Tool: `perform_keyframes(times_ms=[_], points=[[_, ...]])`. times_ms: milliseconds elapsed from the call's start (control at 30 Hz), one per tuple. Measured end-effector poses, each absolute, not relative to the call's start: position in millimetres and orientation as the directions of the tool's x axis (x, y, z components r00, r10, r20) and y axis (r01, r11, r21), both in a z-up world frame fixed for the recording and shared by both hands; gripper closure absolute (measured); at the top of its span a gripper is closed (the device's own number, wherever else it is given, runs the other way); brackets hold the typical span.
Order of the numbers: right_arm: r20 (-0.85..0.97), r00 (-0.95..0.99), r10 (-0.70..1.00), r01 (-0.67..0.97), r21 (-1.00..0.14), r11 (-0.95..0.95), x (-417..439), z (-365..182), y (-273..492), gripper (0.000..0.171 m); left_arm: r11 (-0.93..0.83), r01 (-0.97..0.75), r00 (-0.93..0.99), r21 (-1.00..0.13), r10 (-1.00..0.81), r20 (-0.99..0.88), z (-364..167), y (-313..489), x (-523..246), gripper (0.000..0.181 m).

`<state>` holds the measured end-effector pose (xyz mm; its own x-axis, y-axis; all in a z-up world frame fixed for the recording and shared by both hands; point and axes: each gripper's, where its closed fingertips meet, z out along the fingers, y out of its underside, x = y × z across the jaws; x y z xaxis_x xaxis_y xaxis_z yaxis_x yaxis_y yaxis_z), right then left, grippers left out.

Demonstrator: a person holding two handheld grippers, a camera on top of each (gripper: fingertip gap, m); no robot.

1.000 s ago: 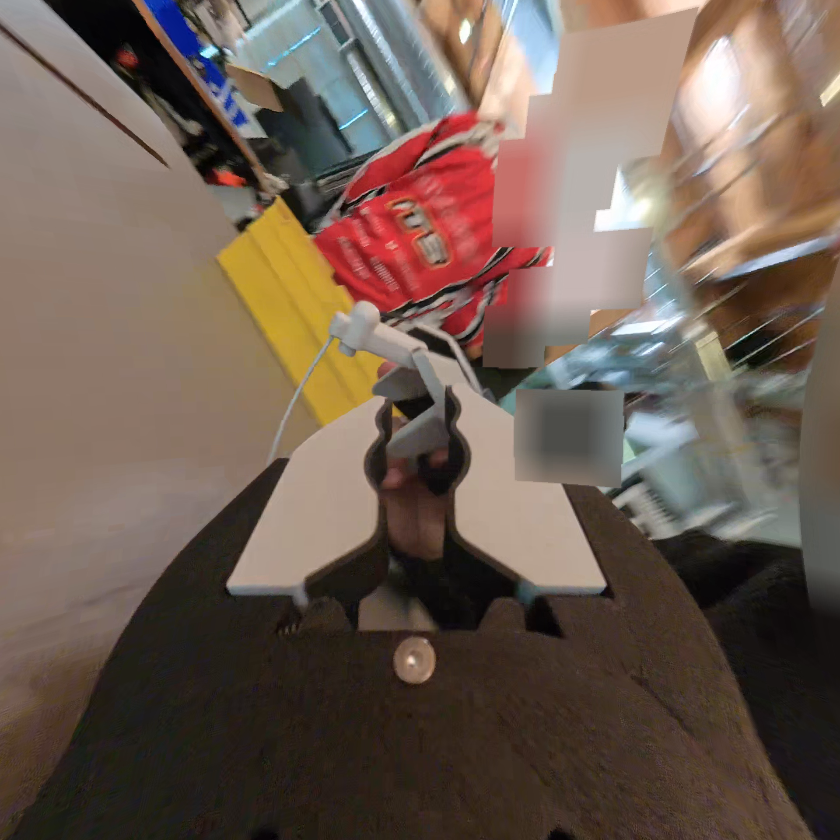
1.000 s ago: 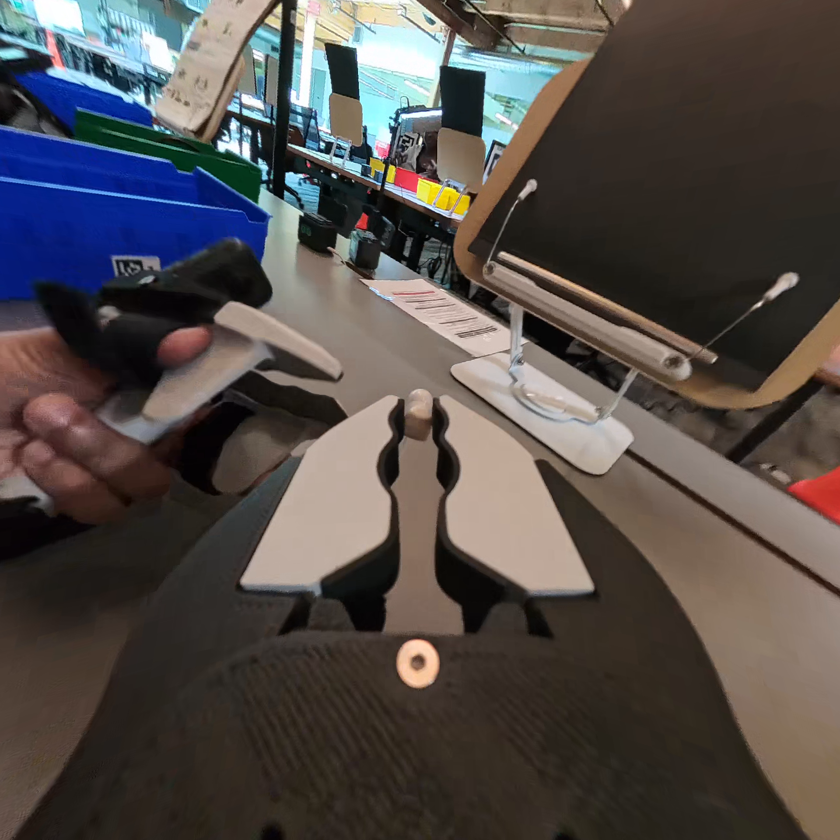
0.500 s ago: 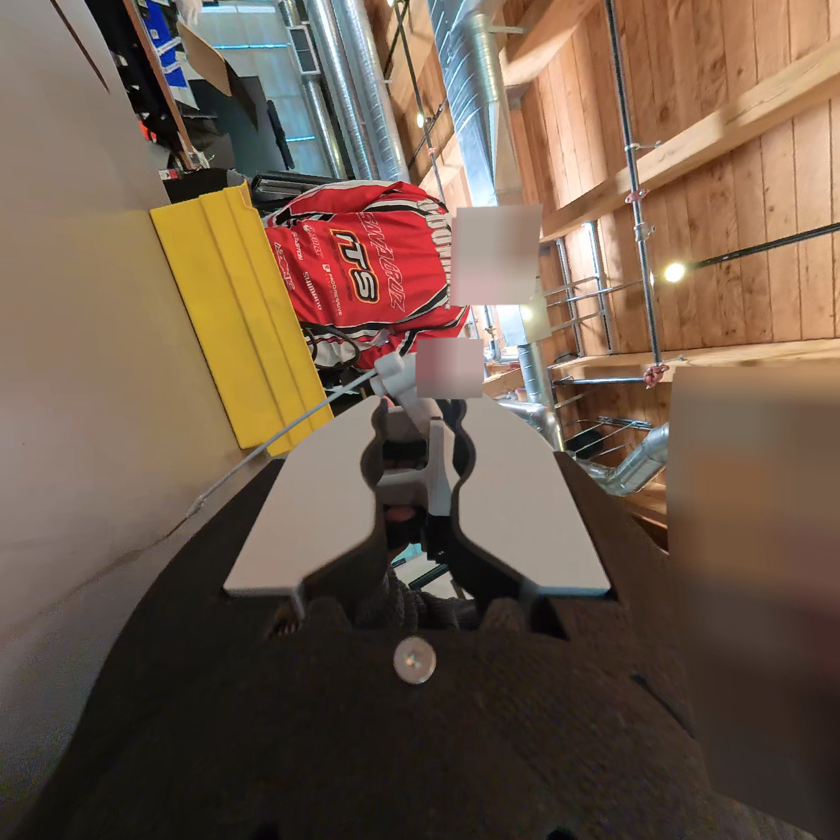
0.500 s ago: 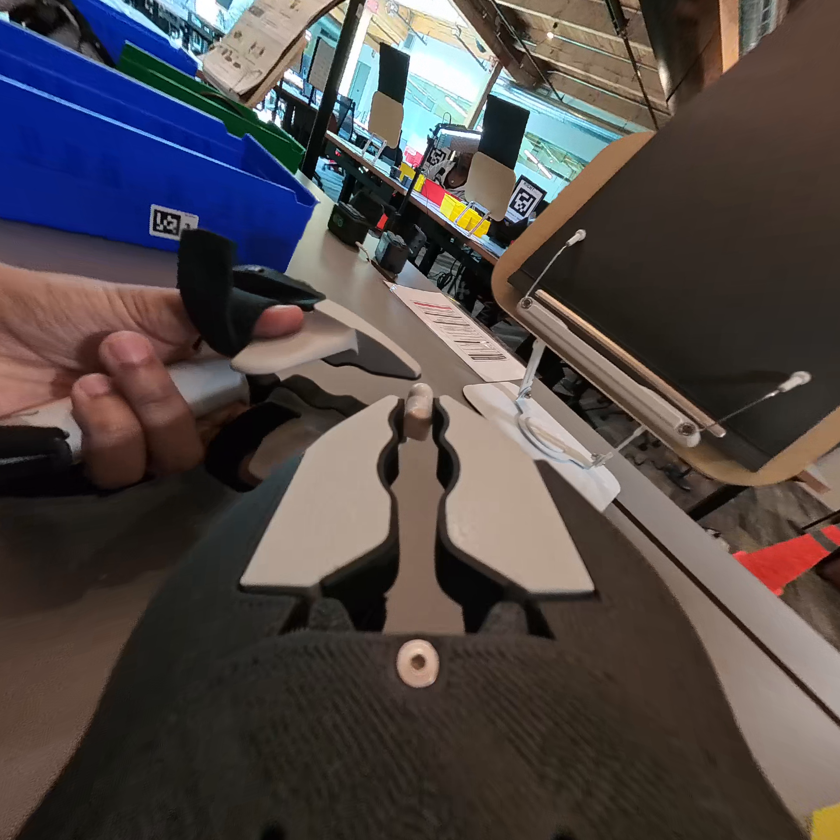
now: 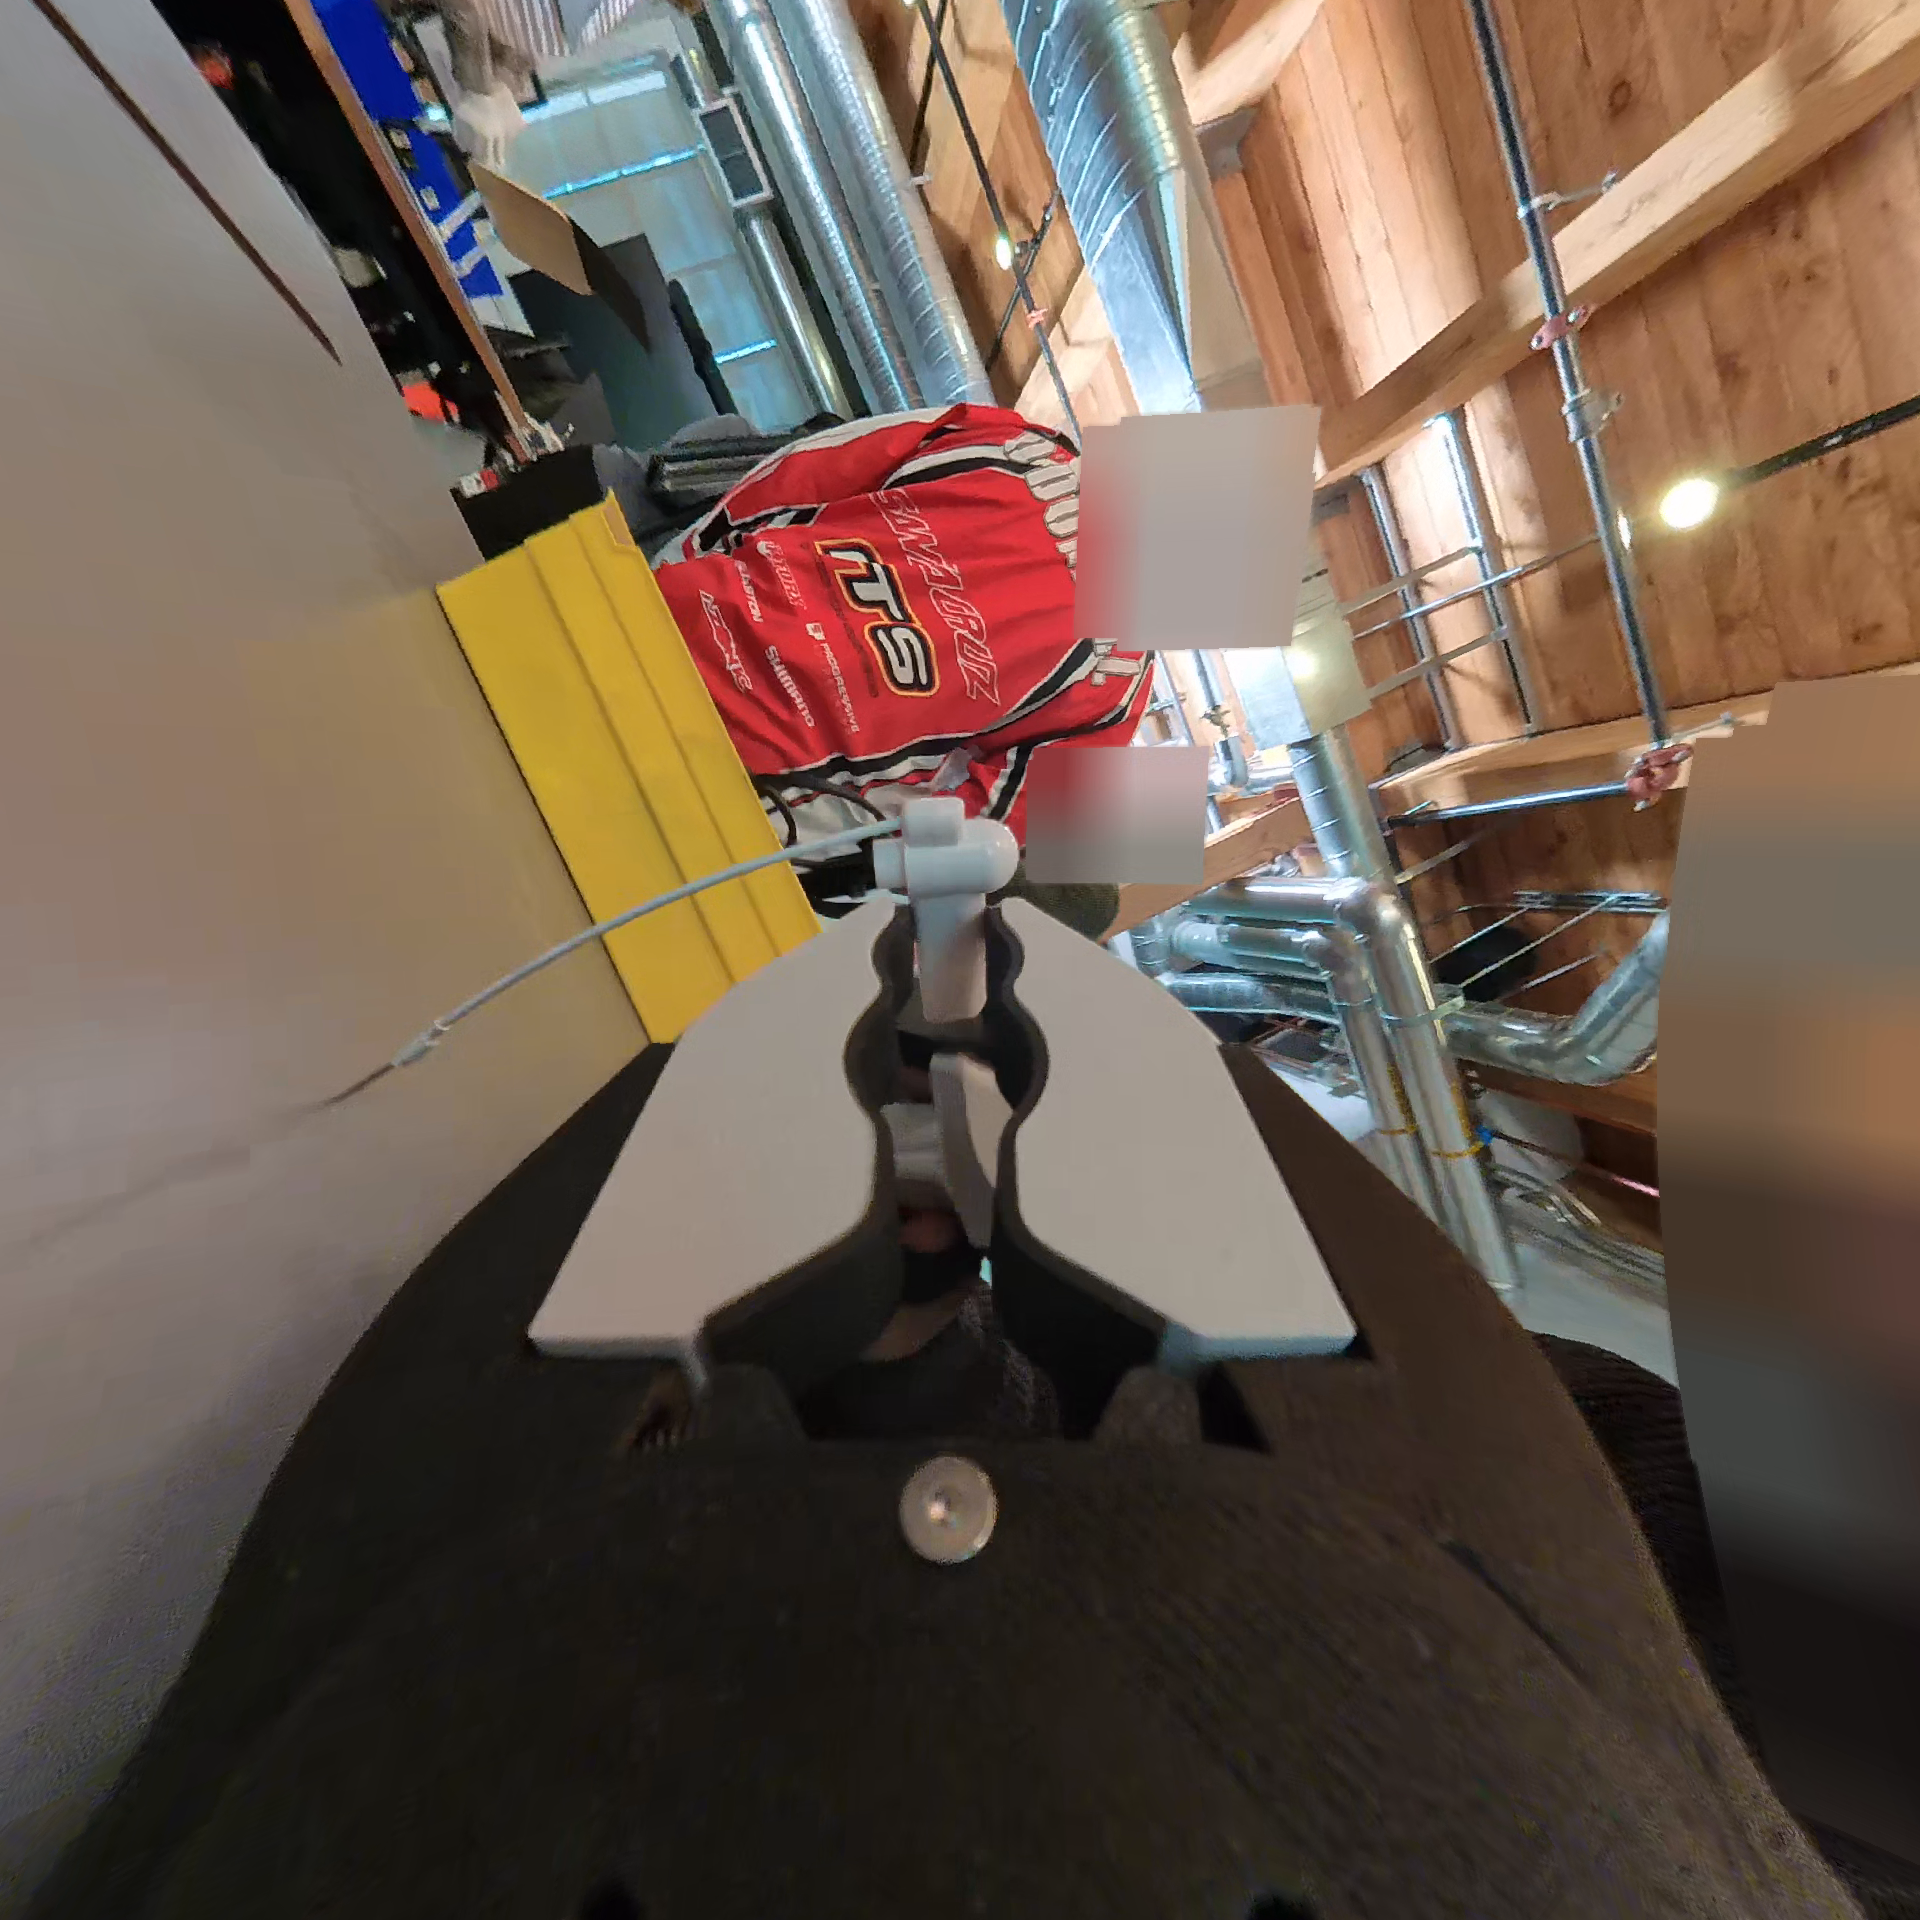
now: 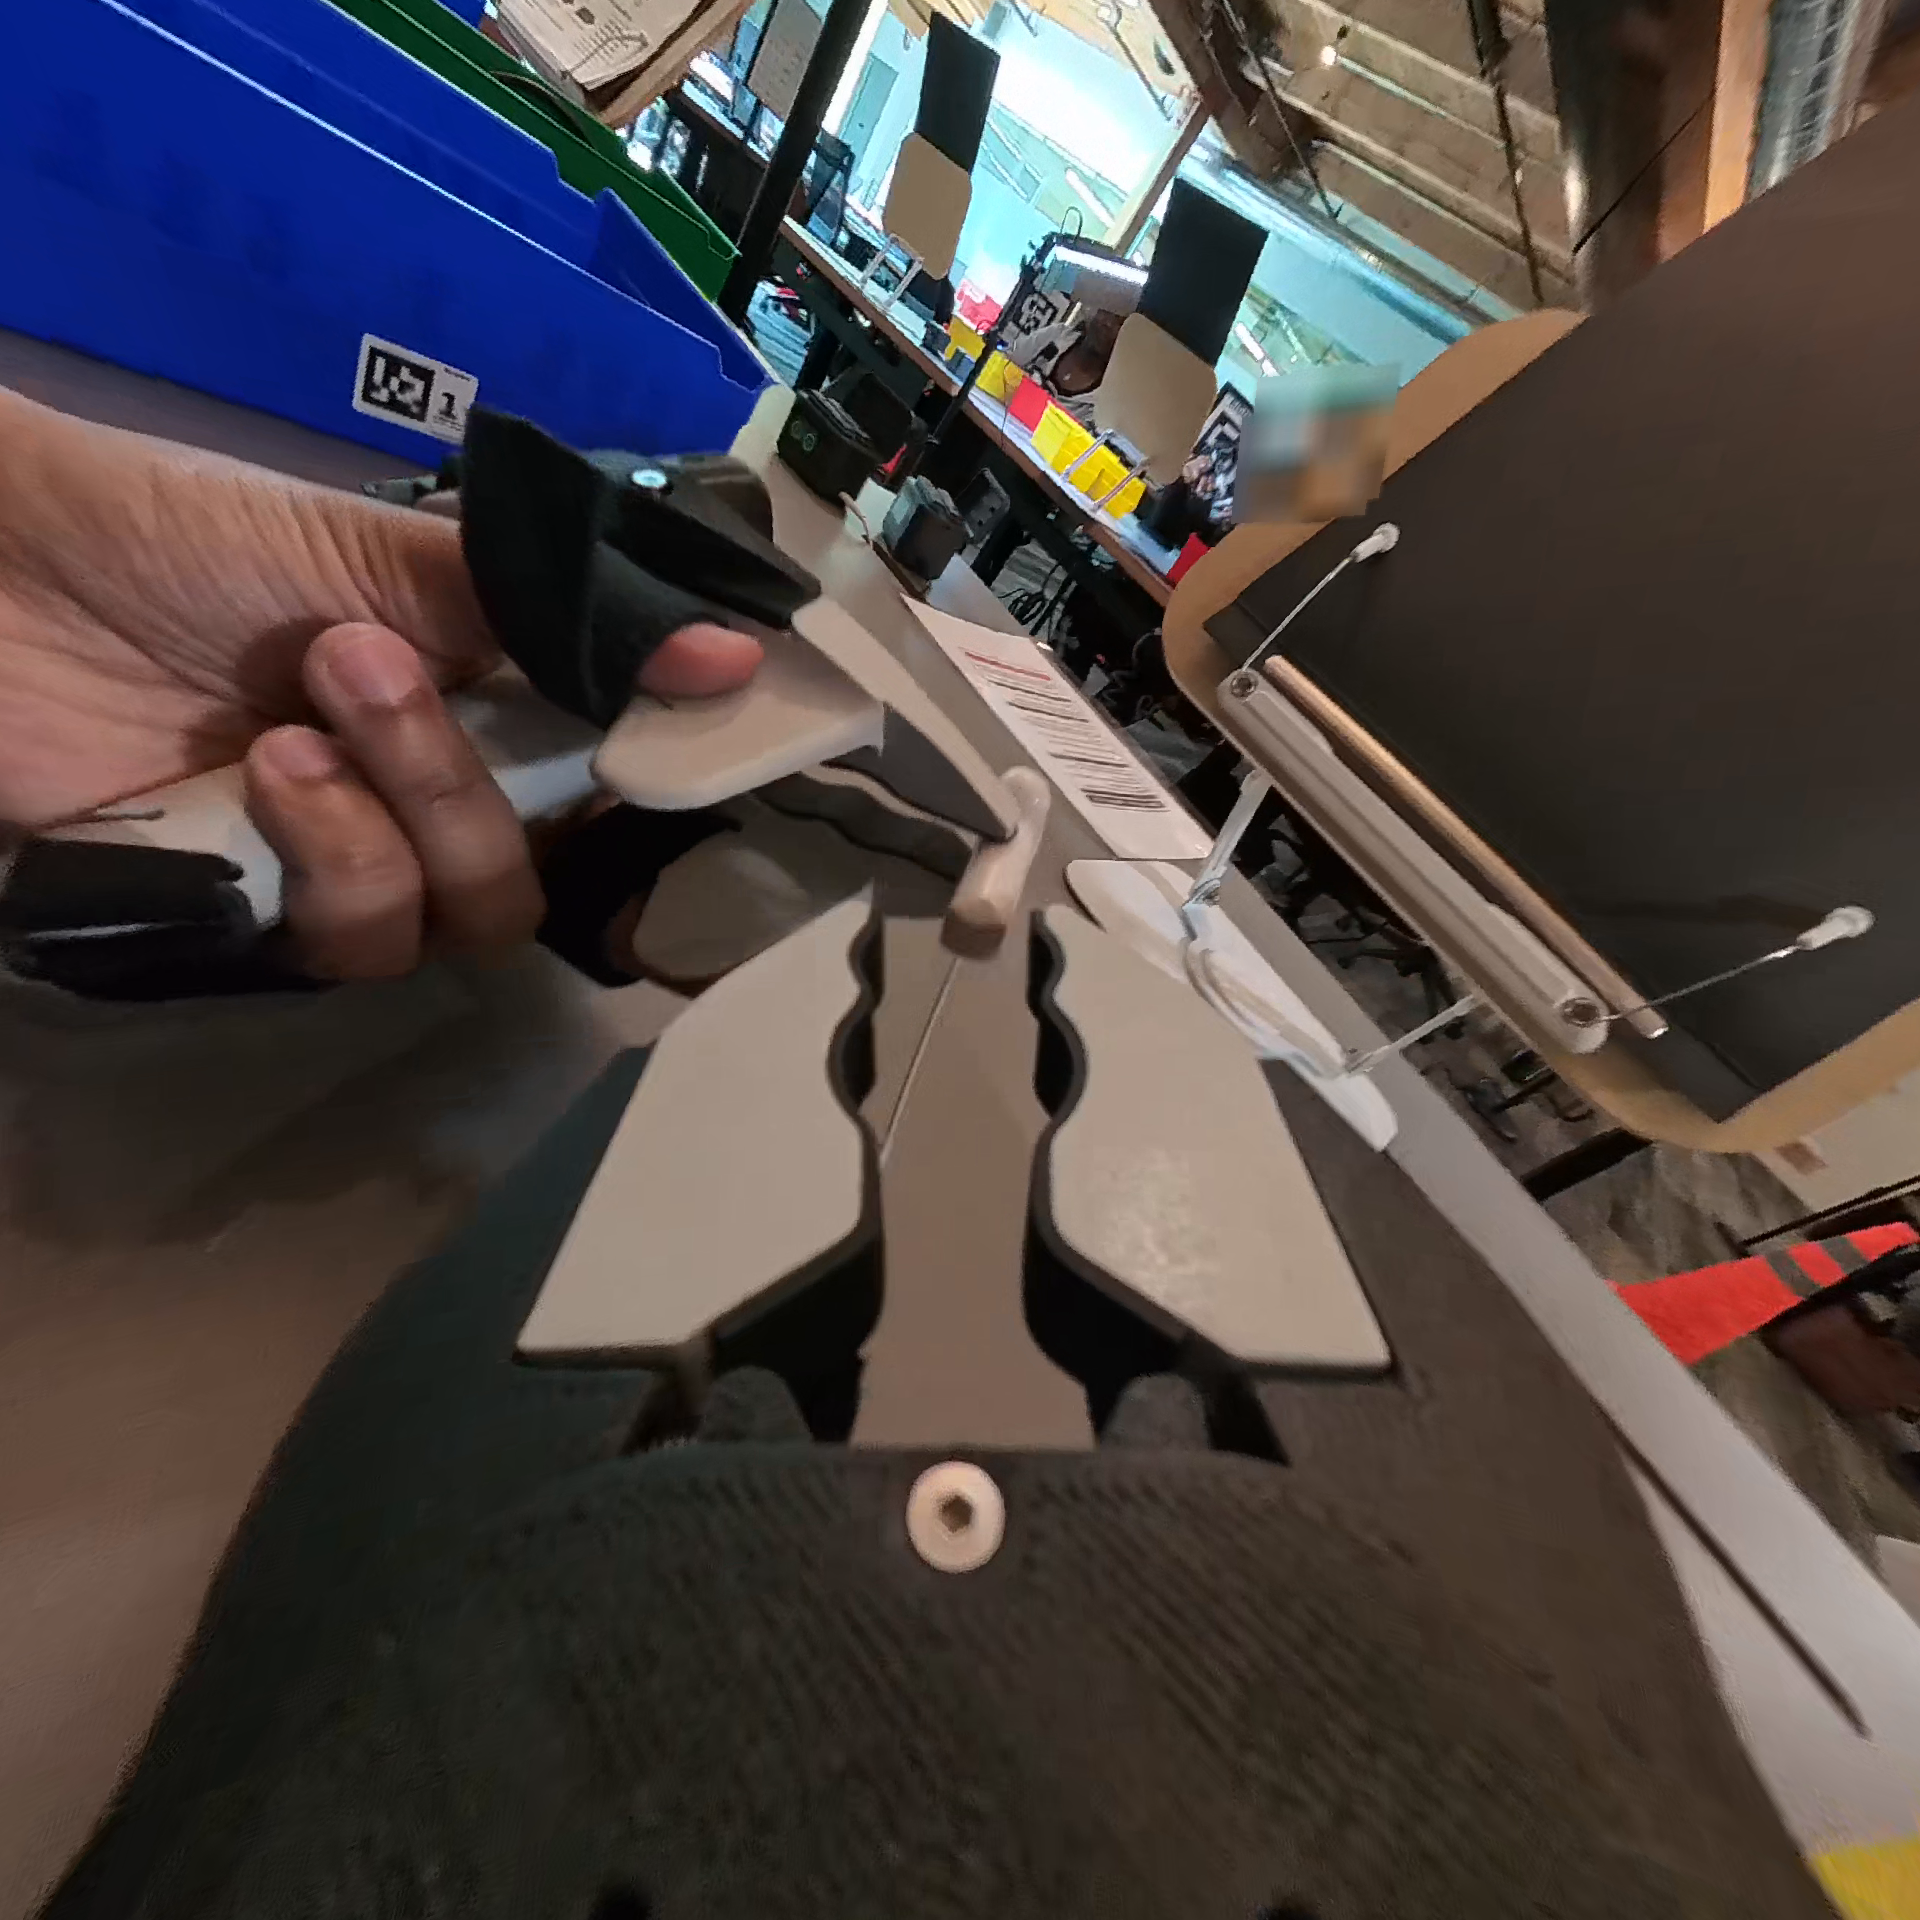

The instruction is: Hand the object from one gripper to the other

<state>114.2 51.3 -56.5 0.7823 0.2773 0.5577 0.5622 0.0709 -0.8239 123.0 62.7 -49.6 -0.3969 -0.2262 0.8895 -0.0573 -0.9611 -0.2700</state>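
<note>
The object is a small white T-shaped plug (image 5: 945,847) with a thin grey cable (image 5: 623,925) trailing left. My left gripper (image 5: 948,914) is shut on the plug's stem, and the head sticks out past the tips. In the right wrist view a bare hand holds the left gripper (image 6: 992,826), whose tips pinch the plug (image 6: 1003,842). My right gripper (image 6: 956,912) is open, its jaws apart on either side of the plug's lower end without touching it. The cable (image 6: 914,1060) runs down between the right jaws.
A blue bin (image 6: 260,239) stands at the back left of the grey table (image 6: 156,1143). A black board on a white wire stand (image 6: 1662,675) is close on the right, with a printed sheet (image 6: 1060,727) beside it. A yellow bin (image 5: 603,748) and a person in a red jacket (image 5: 883,623) are beyond. The tips of both grippers are at nearly the same place.
The left gripper came in from the left and closed on the plug. The right gripper, shut on the plug before, has opened and let it go.
</note>
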Motion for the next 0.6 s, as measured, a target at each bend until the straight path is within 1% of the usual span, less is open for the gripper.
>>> perform_keyframes(times_ms=[33,100,200,300,400,467,600], points=[[0.534,0.796,0.285,0.541,-0.839,0.059,116,-58,52,0.14,-0.955,-0.04,-0.388,-0.294,-0.257,0.885,-48,66,121,0.169],[0.475,0.829,0.294,0.486,-0.873,0.039,121,-58,54,0.137,-0.928,-0.004,-0.352,-0.373,-0.348,0.869,-47,74,118,0.169],[0.345,0.885,0.312,0.358,-0.933,0.017,131,-55,55,0.138,-0.848,0.027,-0.275,-0.529,-0.515,0.812,-46,82,114,0.169],[0.173,0.918,0.358,0.191,-0.982,-0.014,138,-52,54,0.14,-0.687,0.007,-0.156,-0.726,-0.718,0.678,-50,84,114,0.169],[0.018,0.915,0.403,0.042,-0.998,-0.051,141,-50,53,0.143,-0.446,-0.055,-0.008,-0.893,-0.895,0.447,-58,84,115,0.169],[-0.04,0.908,0.418,-0.012,-0.997,-0.07,141,-49,52,0.146,-0.311,-0.102,0.052,-0.945,-0.95,0.307,-63,83,117,0.169],[-0.068,0.9,0.431,-0.024,-0.994,-0.107,136,-54,52,0.152,-0.156,-0.204,0.105,-0.967,-0.985,0.136,-77,76,122,0.169]])
